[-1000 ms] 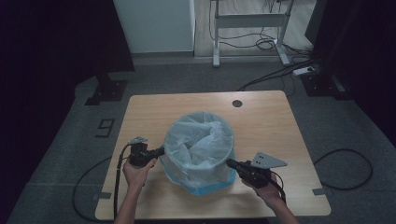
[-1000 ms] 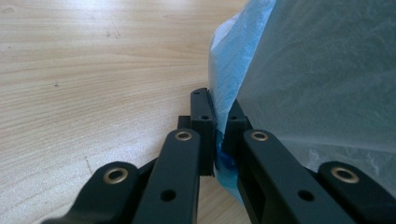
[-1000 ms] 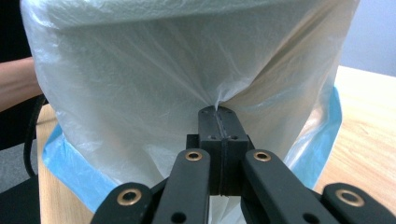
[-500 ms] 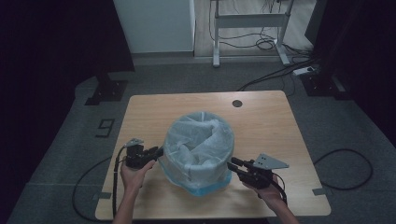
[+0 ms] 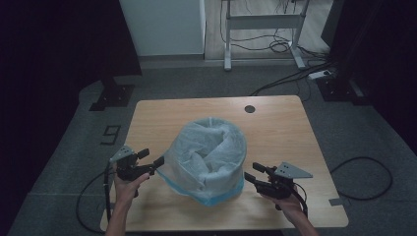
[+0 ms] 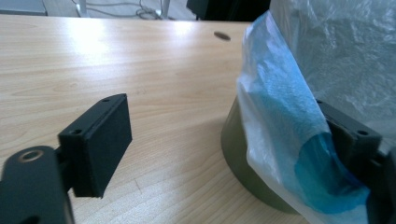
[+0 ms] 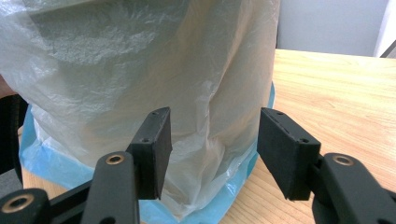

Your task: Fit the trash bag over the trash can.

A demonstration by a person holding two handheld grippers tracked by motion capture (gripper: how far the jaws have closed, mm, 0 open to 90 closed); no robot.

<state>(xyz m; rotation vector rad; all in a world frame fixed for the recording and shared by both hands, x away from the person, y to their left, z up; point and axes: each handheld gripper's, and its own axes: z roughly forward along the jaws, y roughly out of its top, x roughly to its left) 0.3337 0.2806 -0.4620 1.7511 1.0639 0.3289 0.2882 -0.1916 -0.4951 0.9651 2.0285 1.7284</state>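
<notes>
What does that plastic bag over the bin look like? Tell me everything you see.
The plastic bag is thin, crinkled and whitish, see-through, with a blue hem at its lower edge. It lines the bin and folds down over the outside, nearly to the table. Its mouth stands open, slack inside. The hem drapes against one jaw of the left gripper.

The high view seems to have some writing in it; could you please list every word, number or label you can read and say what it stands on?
"9": a pale stencilled figure on the grey floor, left of the wooden table.
No readable words, labels or brands appear on the bin liner, the bin or either gripper.
</notes>
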